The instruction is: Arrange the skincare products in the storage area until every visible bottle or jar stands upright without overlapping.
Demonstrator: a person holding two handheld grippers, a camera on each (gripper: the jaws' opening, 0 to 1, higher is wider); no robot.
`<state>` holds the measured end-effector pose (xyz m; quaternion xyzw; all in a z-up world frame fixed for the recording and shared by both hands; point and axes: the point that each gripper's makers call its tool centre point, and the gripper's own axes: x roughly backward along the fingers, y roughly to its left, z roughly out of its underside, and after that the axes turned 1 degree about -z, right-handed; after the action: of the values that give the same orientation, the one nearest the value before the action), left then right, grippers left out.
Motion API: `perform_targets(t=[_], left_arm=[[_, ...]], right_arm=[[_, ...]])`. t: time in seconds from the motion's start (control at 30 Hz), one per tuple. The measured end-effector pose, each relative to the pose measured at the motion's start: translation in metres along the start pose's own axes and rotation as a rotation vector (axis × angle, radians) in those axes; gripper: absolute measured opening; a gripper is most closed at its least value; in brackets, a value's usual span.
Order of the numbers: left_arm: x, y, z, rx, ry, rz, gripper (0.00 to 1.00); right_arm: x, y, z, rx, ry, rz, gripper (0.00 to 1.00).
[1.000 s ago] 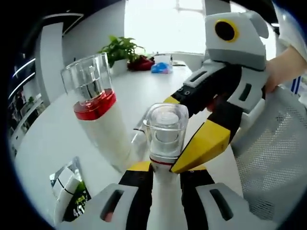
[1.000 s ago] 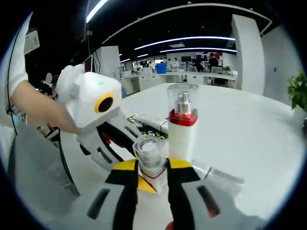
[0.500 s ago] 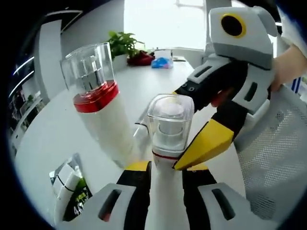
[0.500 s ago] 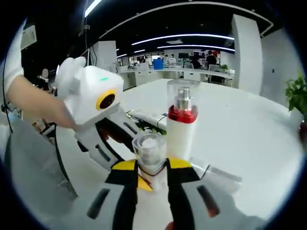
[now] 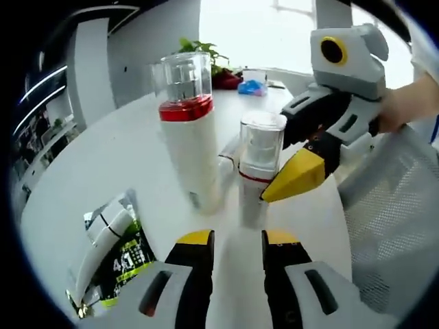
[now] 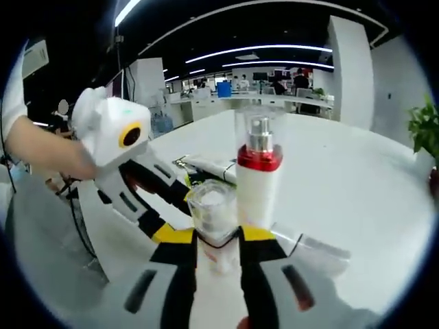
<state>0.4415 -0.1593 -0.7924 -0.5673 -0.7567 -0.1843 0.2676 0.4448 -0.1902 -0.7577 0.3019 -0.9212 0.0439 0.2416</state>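
A small white bottle (image 5: 255, 177) with a clear cap stands upright on the white table (image 5: 103, 171). Just left of it, close beside, stands a taller white bottle (image 5: 192, 140) with a red band and clear cap. My left gripper (image 5: 238, 238) is open, a short way back from the small bottle, nothing between its jaws. My right gripper (image 5: 296, 177) reaches in from the right and is shut on the small bottle. In the right gripper view the small bottle (image 6: 213, 209) sits between my right gripper (image 6: 216, 235) jaws, the tall bottle (image 6: 258, 175) behind it, the left gripper (image 6: 164, 216) at left.
A green-and-black packet with a white tube (image 5: 113, 250) lies flat at the near left. A grey mesh chair (image 5: 394, 226) stands right of the table. A potted plant (image 5: 200, 51) and small items sit at the far edge. A clear flat piece (image 6: 312, 248) lies beside the bottles.
My left gripper has let go of the small bottle and drawn back from it. The small bottle now stands on the table, with the right gripper still shut on it.
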Motion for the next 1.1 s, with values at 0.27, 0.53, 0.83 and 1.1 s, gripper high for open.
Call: perform_targets(t=[0.27,0.53,0.83,1.1], left_arm=[[0.01,-0.001,0.013,0.048,0.006,-0.022,0.24],[0.012,0.001,0.011,0.066,-0.004,-0.031,0.24],[0.013,0.005,0.008,0.064,-0.004,-0.042,0.25],[0.018,0.006,0.016,0.089,0.033,-0.064,0.32]], right_arm=[[-0.006,-0.007,0.0,0.018,0.002,-0.019,0.24],[-0.009,-0.01,0.001,0.013,0.003,-0.024,0.24],[-0.01,-0.009,0.006,0.017,0.019,-0.031,0.25],[-0.007,-0.005,0.01,0.017,0.042,-0.039,0.34]])
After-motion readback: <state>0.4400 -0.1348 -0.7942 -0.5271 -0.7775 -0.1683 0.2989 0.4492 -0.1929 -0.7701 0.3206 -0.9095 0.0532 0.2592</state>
